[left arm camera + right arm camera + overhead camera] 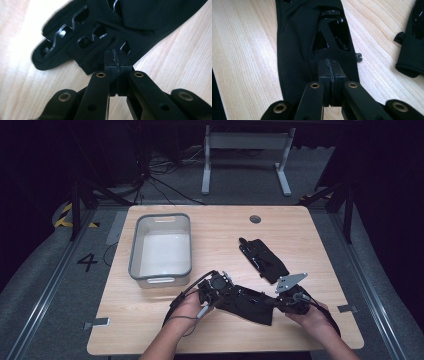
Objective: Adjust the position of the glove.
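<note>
Pale wood-grain tabletop (220, 235), light tan with fine darker streaks. At centre left of the high view, a rectangular plastic bin (135, 251) with grey rim and white inside. Lower centre, a matte black fabric glove (250, 304) with glossy black patches across the fingers and back; a second black glove (263, 260) right of centre, likewise glossy in spots. Both tools black, left tool (116, 62) and right tool (331, 70), each with small brass-coloured rivets.

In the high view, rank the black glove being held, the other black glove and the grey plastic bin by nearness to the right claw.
1. Held black glove: at the right claw, near edge.
2. Other black glove: just beyond, mid-table.
3. Grey plastic bin: far left.
</note>
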Tool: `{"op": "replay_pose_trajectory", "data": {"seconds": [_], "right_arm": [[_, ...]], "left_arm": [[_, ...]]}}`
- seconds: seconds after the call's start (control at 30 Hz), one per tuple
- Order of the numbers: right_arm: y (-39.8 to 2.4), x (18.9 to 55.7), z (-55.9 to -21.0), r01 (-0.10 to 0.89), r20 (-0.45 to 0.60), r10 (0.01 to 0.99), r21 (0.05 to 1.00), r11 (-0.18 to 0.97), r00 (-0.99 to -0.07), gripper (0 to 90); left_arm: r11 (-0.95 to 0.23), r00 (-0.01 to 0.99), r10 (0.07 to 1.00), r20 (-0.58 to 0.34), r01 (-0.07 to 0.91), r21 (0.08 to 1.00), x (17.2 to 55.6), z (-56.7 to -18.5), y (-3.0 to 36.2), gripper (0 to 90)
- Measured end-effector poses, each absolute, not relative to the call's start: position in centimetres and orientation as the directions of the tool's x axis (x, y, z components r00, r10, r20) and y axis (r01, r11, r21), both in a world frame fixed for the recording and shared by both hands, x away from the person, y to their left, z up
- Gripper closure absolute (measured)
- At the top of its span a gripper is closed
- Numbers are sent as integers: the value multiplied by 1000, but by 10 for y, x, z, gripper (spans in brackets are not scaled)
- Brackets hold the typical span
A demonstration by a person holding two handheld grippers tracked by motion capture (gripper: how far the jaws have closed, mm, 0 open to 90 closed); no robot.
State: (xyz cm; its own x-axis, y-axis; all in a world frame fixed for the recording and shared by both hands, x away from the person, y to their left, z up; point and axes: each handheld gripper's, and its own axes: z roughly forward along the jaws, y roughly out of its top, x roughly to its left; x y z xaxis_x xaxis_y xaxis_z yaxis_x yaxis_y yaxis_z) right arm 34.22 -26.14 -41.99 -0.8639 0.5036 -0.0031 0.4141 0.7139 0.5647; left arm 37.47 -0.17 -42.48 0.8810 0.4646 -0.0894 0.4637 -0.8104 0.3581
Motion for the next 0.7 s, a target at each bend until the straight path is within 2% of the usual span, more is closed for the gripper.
{"op": "replay_pose_trajectory", "data": {"seconds": [0.43,0.7], "right_arm": [[-269,345,-416,433,15,524,585,686,-851,891],[-271,347,-415,437,20,529,589,680,-848,891]], "left_arm": [[-874,913,373,-167,406,267,358,-429,-19,896],[-892,922,330,-204,375,251,352,-429,-24,888]]}}
